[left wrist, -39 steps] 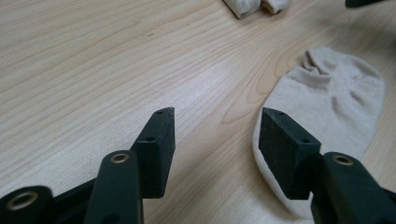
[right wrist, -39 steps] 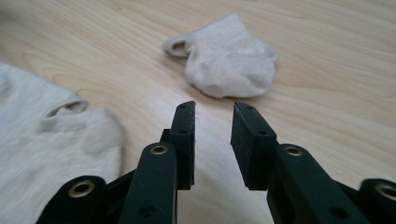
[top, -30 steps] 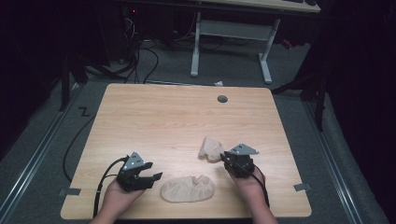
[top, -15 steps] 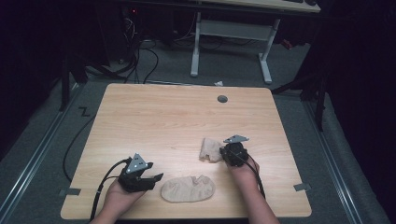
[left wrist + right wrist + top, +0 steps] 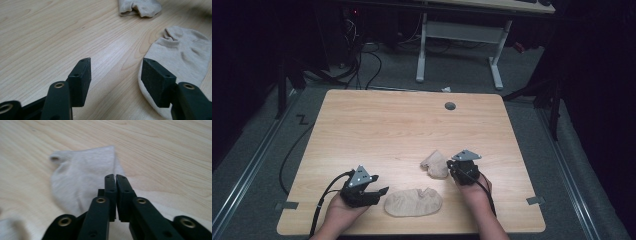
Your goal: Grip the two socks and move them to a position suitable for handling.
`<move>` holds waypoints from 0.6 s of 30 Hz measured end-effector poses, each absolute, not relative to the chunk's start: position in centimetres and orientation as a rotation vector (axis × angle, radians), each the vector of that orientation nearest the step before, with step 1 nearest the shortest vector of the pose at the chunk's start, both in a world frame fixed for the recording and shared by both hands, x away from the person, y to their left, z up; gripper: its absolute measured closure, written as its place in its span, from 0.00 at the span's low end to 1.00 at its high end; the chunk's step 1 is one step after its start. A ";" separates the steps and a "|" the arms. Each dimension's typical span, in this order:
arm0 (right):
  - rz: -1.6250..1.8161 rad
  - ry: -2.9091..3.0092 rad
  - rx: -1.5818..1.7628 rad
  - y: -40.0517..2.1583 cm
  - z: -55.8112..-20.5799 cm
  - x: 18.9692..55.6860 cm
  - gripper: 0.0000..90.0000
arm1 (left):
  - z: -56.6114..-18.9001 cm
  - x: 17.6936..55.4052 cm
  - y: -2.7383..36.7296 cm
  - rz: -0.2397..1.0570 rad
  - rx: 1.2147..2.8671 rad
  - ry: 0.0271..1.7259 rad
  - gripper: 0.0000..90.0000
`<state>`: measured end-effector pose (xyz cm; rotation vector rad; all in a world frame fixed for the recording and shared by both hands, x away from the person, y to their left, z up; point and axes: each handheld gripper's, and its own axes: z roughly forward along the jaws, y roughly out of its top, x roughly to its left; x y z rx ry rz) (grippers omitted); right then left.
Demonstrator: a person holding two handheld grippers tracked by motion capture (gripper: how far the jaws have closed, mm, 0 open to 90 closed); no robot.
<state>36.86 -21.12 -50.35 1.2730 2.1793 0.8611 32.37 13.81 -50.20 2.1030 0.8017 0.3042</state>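
Two beige socks lie on the wooden table [image 5: 387,130]. The flat sock [image 5: 413,202] [image 5: 180,55] rests near the front edge. My left gripper [image 5: 379,192] [image 5: 115,75] is just left of it, open, with bare wood between the pads and its right pad over the sock's rim. The crumpled sock [image 5: 434,164] [image 5: 140,6] [image 5: 80,177] lies farther back. My right gripper [image 5: 450,171] [image 5: 115,176] is at that sock's right edge. Its jaws have just been closing and now stand together, pinched on the fabric edge.
A round grey cable port [image 5: 450,106] is set in the table's far side. A black cable [image 5: 329,192] trails from the left gripper off the front edge. A white desk frame [image 5: 459,35] and floor cables stand beyond the table.
The right gripper has shifted slightly toward the crumpled sock and its jaws have closed. The left gripper and the flat sock stay where they were.
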 end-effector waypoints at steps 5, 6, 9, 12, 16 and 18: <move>0.837 2.203 1.291 -21.2 -51.3 39.3 1.00 | -50.2 32.4 14.0 0.294 2.088 0.812 0.49; 0.819 2.210 1.280 -21.0 -51.5 39.5 1.00 | -50.2 32.4 14.0 0.288 2.086 0.811 0.49; 0.786 2.236 1.265 -20.8 -51.9 39.7 1.00 | -50.2 32.3 13.8 0.292 2.099 0.797 0.49; 0.797 2.236 1.268 -21.0 -52.0 38.7 1.00 | -50.3 32.3 13.7 0.296 2.107 0.791 0.49; 0.817 2.243 1.252 -21.2 -52.1 36.3 1.00 | -50.3 32.3 13.7 0.301 2.111 0.794 0.49; 0.836 2.260 1.230 -20.8 -52.2 35.0 0.99 | -50.3 32.3 13.7 0.300 2.110 0.795 0.49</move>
